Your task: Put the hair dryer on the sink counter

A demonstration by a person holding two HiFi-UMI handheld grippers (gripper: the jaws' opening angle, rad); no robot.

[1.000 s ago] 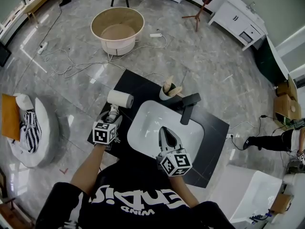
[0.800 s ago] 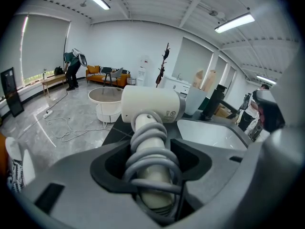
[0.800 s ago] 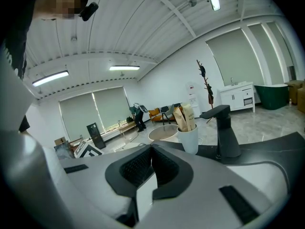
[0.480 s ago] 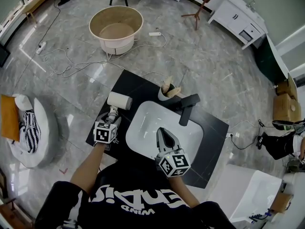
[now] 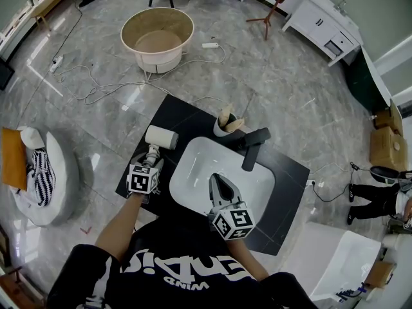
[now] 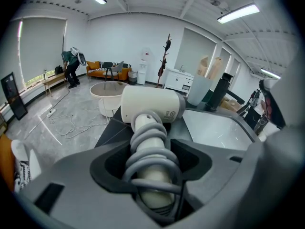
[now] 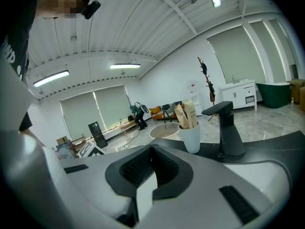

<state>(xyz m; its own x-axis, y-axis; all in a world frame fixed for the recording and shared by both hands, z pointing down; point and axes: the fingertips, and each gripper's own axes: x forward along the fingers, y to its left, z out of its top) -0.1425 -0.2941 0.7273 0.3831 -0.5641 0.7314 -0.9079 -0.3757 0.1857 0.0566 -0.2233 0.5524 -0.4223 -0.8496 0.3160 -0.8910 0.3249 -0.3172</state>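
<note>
- clamping the cord-wrapped handle, left gripper [image 6: 152,168] holds the hair dryer [image 6: 151,106].
- right gripper [image 5: 216,183]: jaws together, nothing between them, above the basin [image 5: 193,172].
- hair dryer barrel: over the sink counter [image 5: 182,118], left of the basin; surface contact cannot be told.
- beyond the basin: black faucet [image 5: 252,144], white cup [image 5: 222,129] beside it.

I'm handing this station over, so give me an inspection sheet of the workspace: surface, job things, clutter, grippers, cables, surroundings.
Surface: black sink counter with a white basin set in it.
Job's things: hair dryer at the counter's left end.
Clutter: black faucet and white cup behind the basin.
Grippers: left gripper shut on the hair dryer's handle; right gripper shut, empty, over the basin.
Cables: cord coiled round the handle; white cables loose on the floor.
Surroundings: round tub, white cabinet, person at right.
</note>
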